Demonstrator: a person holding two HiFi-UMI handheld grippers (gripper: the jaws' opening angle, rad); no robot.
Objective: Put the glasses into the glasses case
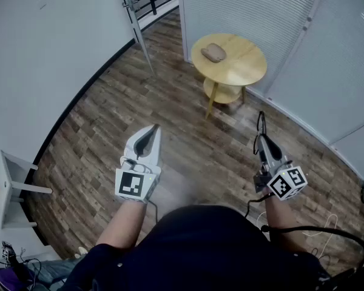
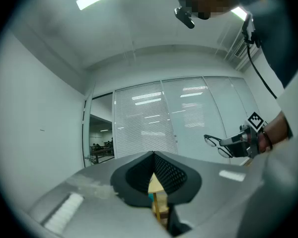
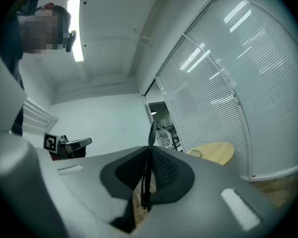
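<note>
Wood table [image 1: 250,66] as landmark. Grips glasses [image 1: 260,125] edge-on in right gripper [image 1: 262,139], well short of table. Has left gripper [image 1: 150,132] clenched, empty, likewise short of table. Shows tan glasses case [image 1: 213,53] on tabletop.

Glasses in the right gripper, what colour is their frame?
The glasses are black-framed; the left gripper view shows them best.

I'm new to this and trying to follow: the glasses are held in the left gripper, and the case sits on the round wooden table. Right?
One thing is wrong: the glasses are held in the right gripper, not the left gripper. The right gripper view shows them clamped between its jaws. The case does sit on the round wooden table.
</note>
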